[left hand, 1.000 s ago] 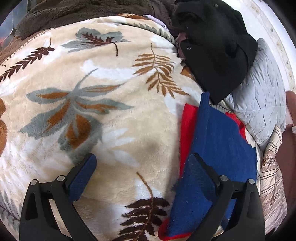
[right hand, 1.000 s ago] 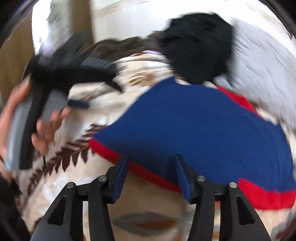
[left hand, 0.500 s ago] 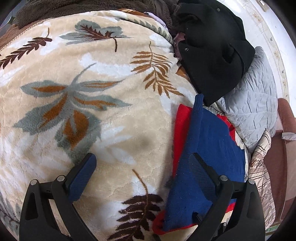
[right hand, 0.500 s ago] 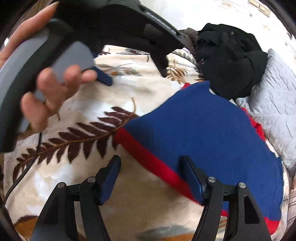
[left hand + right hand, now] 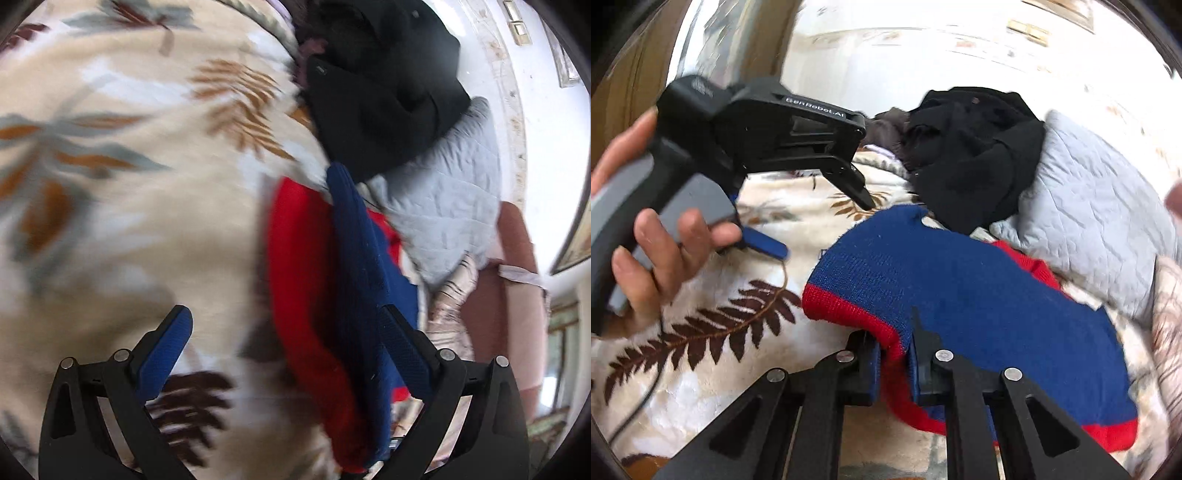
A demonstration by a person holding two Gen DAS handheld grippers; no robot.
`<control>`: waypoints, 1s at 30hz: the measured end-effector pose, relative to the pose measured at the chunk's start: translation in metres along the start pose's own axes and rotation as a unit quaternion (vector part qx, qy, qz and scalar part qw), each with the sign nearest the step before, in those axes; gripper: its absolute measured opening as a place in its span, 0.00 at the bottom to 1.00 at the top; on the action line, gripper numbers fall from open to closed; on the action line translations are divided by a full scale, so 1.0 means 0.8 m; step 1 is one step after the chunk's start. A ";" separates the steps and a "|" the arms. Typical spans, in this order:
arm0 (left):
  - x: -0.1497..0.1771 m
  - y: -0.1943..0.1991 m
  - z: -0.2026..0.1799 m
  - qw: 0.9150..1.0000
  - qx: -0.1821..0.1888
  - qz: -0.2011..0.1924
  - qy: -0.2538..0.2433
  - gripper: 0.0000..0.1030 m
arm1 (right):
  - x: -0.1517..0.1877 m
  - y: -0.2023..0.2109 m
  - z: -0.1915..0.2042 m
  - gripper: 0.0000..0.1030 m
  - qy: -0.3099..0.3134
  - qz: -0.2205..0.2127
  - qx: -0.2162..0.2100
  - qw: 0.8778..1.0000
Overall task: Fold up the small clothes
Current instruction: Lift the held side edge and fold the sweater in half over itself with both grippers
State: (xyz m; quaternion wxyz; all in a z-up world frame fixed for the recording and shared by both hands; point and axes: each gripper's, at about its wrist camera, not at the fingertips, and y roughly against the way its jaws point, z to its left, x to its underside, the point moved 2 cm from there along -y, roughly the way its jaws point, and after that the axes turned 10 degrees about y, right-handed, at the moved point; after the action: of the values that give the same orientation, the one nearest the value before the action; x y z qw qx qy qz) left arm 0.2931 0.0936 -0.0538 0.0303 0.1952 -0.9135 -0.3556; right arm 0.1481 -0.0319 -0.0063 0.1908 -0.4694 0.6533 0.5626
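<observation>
Sweater (image 5: pixel 979 295) hem pinched by R hand-held gripper (image 5: pixel 894 363), L (image 5: pixel 284 339) prob. empty

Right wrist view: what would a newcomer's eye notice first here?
The blue knitted garment with red trim dominates, lying on the leaf-patterned blanket, and the right tongs are shut on its red hem at the lower centre. At the left, a hand holds the left tongs open above the blanket. A black garment is heaped behind.

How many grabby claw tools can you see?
2: the right gripper at the bottom, jaws pinching the blue and red sweater; the left gripper at upper left, jaws open.
</observation>
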 end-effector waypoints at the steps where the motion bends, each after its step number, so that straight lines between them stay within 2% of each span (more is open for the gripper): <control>1: -0.003 -0.010 -0.004 1.000 0.010 0.013 0.001 0.98 | 0.001 -0.002 -0.004 0.11 -0.009 0.002 -0.010 1.000; 4: -0.012 -0.044 -0.009 0.998 0.035 0.056 0.024 0.98 | 0.004 -0.012 -0.014 0.11 -0.031 0.012 -0.039 0.999; 7: -0.017 -0.067 -0.015 0.994 0.058 0.081 0.037 0.98 | 0.006 -0.020 -0.015 0.11 -0.040 0.026 -0.054 0.997; 13: -0.022 -0.078 -0.033 0.995 0.042 0.091 0.015 0.98 | 0.010 -0.020 -0.020 0.11 -0.065 0.031 -0.070 0.995; 14: -0.021 -0.079 -0.035 0.995 0.037 0.091 0.013 0.91 | 0.011 -0.019 -0.022 0.11 -0.072 0.030 -0.071 0.994; 15: -0.020 -0.080 -0.038 0.995 0.032 0.092 0.011 0.66 | 0.012 -0.018 -0.024 0.11 -0.079 0.028 -0.073 0.994; 16: -0.018 -0.081 -0.039 0.995 0.021 0.096 0.008 0.51 | 0.012 -0.016 -0.026 0.11 -0.086 0.025 -0.073 0.993; 17: -0.016 -0.083 -0.038 0.995 0.009 0.098 0.009 0.26 | 0.012 -0.015 -0.028 0.11 -0.090 0.022 -0.073 0.993; 18: -0.015 -0.082 -0.037 0.995 0.001 0.098 0.013 0.23 | 0.012 -0.014 -0.031 0.11 -0.096 0.020 -0.073 0.992; 22: -0.010 -0.069 -0.044 0.996 -0.002 0.083 0.032 0.22 | 0.014 -0.002 -0.045 0.11 -0.133 0.004 -0.081 0.988; 26: 0.001 -0.060 -0.076 0.998 -0.015 0.066 0.015 0.21 | 0.015 0.013 -0.066 0.11 -0.172 -0.016 -0.078 0.982; 30: 0.013 -0.056 -0.113 0.998 -0.018 0.055 -0.004 0.21 | 0.024 0.031 -0.103 0.11 -0.235 -0.032 -0.079 0.968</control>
State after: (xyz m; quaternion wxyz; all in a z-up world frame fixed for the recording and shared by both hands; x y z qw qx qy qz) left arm 0.3161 0.0020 -0.0171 0.0496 0.1429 -0.9165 -0.3705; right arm 0.1413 -0.1168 0.0174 0.3189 -0.3584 0.5287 0.7002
